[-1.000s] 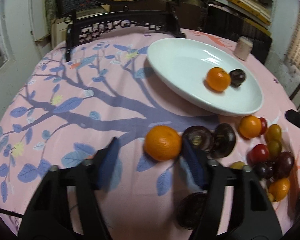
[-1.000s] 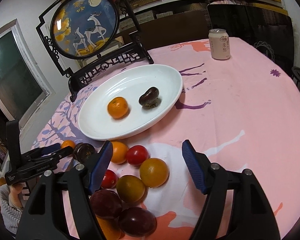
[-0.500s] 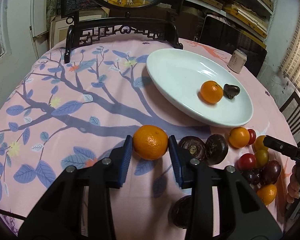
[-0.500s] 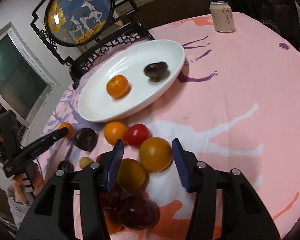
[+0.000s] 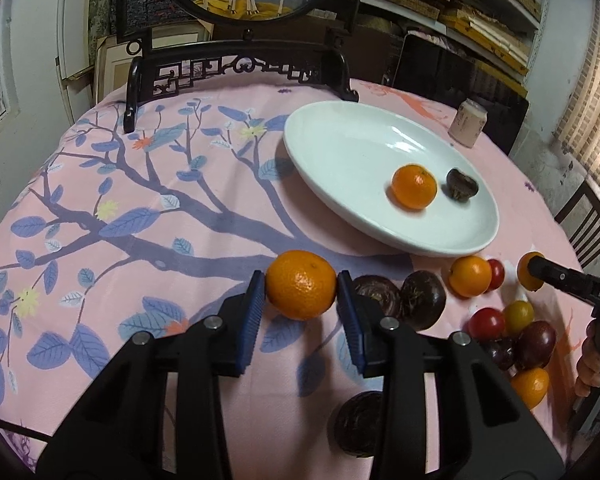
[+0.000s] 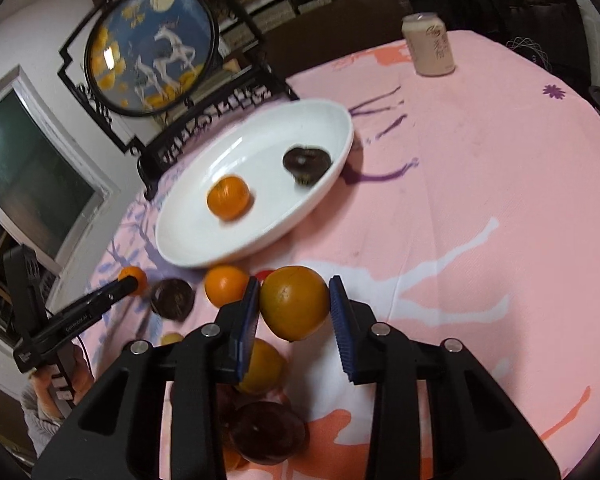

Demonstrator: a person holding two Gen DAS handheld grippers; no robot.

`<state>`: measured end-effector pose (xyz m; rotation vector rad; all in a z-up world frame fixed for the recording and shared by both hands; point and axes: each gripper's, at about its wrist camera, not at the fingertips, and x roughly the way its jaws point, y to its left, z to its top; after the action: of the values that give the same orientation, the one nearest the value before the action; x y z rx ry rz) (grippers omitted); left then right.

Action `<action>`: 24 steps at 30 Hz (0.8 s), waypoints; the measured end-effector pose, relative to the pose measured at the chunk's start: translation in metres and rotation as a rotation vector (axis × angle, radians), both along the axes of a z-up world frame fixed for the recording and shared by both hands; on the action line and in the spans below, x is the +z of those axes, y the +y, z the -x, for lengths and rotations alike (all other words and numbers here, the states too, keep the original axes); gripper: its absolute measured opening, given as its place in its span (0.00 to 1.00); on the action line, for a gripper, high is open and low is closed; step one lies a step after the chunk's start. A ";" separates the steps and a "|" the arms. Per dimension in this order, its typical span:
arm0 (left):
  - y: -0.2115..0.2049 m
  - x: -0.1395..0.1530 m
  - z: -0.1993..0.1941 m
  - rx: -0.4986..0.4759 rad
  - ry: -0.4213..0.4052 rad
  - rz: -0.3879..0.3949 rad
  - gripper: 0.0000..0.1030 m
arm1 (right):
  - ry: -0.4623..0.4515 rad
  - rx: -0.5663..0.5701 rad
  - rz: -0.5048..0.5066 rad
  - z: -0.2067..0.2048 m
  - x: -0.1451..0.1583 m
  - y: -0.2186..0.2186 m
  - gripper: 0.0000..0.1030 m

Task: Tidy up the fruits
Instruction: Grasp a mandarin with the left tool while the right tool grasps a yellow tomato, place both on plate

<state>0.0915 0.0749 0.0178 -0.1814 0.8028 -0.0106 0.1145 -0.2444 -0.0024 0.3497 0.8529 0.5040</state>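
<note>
My left gripper is shut on an orange mandarin, both blue pads pressed against its sides just above the pink cloth. In the right wrist view my right gripper is closing its jaws on a yellow-orange tomato, and the pads touch it on both sides. Beyond both stands a white oval plate holding another mandarin and a dark brown fruit. The left wrist view shows a right gripper finger at the far right.
Loose fruit lies between the grippers: dark fruits, an orange, small tomatoes. More fruit sits under the right gripper. A drink can and a black-framed deer screen stand at the table's far side.
Both grippers went from wide open to closed. The left pads came in onto the mandarin; the right pads came in onto the yellow-orange tomato.
</note>
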 end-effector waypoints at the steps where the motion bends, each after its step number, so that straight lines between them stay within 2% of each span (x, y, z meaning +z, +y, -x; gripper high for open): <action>1: 0.001 0.003 -0.001 -0.002 -0.008 0.013 0.36 | -0.011 0.000 -0.011 0.000 0.003 -0.001 0.34; 5: -0.010 0.022 -0.019 -0.008 -0.039 -0.002 0.36 | -0.081 -0.004 -0.048 -0.007 0.021 0.009 0.34; 9: -0.036 0.028 -0.050 -0.054 -0.026 -0.026 0.37 | -0.073 0.019 -0.009 -0.038 0.028 0.040 0.34; 11: -0.045 0.023 -0.063 -0.043 -0.020 -0.054 0.37 | -0.070 0.025 -0.016 -0.052 0.026 0.052 0.35; 13: -0.045 0.018 -0.070 -0.040 -0.018 -0.048 0.39 | -0.083 0.012 -0.021 -0.060 0.024 0.053 0.47; 14: -0.044 0.017 -0.071 -0.041 -0.020 -0.041 0.45 | -0.093 0.001 -0.016 -0.060 0.024 0.050 0.59; 15: -0.043 0.017 -0.070 -0.047 -0.023 -0.038 0.49 | -0.113 -0.011 -0.017 -0.058 0.025 0.046 0.59; 20: -0.038 0.024 -0.058 -0.066 -0.049 -0.013 0.52 | -0.121 -0.020 -0.039 -0.052 0.025 0.033 0.59; 24: -0.039 0.020 -0.041 -0.066 -0.054 -0.065 0.54 | -0.091 -0.007 -0.050 -0.041 0.018 0.025 0.59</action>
<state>0.1326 0.0358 0.0379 -0.0929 0.7542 -0.0515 0.1555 -0.2198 0.0161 0.3730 0.7515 0.5319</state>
